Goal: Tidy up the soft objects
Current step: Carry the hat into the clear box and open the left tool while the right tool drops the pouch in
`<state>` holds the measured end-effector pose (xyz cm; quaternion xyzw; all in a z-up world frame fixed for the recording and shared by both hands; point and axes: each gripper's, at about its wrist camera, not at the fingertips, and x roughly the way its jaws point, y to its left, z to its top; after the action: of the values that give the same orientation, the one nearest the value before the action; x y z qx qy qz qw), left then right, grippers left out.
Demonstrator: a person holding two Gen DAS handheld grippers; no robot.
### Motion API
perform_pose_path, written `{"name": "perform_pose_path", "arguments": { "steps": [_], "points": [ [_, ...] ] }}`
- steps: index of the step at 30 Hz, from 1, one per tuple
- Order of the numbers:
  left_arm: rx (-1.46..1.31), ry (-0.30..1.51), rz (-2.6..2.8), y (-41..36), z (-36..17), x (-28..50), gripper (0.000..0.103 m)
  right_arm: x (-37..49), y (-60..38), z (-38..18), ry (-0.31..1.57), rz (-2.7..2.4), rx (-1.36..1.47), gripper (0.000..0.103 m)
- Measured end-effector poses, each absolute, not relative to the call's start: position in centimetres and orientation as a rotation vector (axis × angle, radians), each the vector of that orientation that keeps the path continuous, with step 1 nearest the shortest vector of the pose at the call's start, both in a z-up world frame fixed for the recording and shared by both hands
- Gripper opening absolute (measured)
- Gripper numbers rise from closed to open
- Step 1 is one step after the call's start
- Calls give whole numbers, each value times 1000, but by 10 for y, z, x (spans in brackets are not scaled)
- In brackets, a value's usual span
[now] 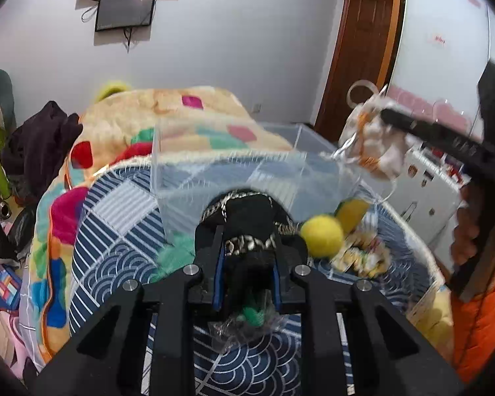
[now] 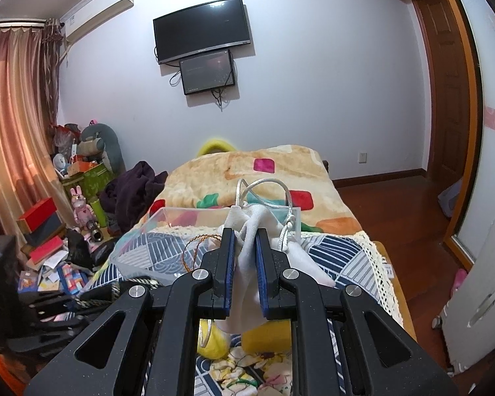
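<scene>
A black pouch (image 1: 247, 221) with gold-patterned trim, a white drawstring bag (image 2: 264, 244), a yellow ball (image 1: 322, 236) — all lay over a navy-and-white geometric quilt (image 1: 115, 227).

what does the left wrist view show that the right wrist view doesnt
Only the left wrist view shows the left gripper shut on a black pouch with gold trim, a teal fluffy item and the person's hand.

Only the right wrist view shows the curtains, the air conditioner and a pink rabbit toy.

Both show the clear plastic box, the yellow ball, the white drawstring bag in the right gripper, and the wall TV.
</scene>
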<state>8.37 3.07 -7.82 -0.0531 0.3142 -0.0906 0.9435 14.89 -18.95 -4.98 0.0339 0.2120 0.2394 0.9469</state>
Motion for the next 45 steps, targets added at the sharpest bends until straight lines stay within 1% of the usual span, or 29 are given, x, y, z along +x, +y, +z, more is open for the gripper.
{"name": "perform_pose_path", "arguments": {
  "steps": [5, 9, 17, 23, 29, 38, 41, 45],
  "points": [
    [-163, 594, -214, 39, -56, 91, 20, 154, -184, -46, 421, 483, 50, 11],
    [-194, 548, -211, 46, -38, 99, 17, 161, -179, -42, 406, 480, 42, 11],
    [-160, 480, -131, 50, -19, 124, 17, 179, -164, -45, 416, 473, 18, 11],
    [-121, 524, -88, 48, -39, 159, 17, 194, -152, -62, 477, 468, -20, 11],
    [-92, 642, -75, 45, -73, 193, 17, 206, -140, -79, 564, 478, -69, 11],
    [-85, 747, -71, 45, -96, 211, 18, 210, -126, -96, 668, 517, -157, 11],
    [-86, 752, -68, 45, -97, 210, 23, 210, -125, -102, 698, 530, -175, 12],
    [-107, 754, -83, 47, -95, 205, 37, 210, -130, -101, 711, 539, -160, 12]
  ]
}}
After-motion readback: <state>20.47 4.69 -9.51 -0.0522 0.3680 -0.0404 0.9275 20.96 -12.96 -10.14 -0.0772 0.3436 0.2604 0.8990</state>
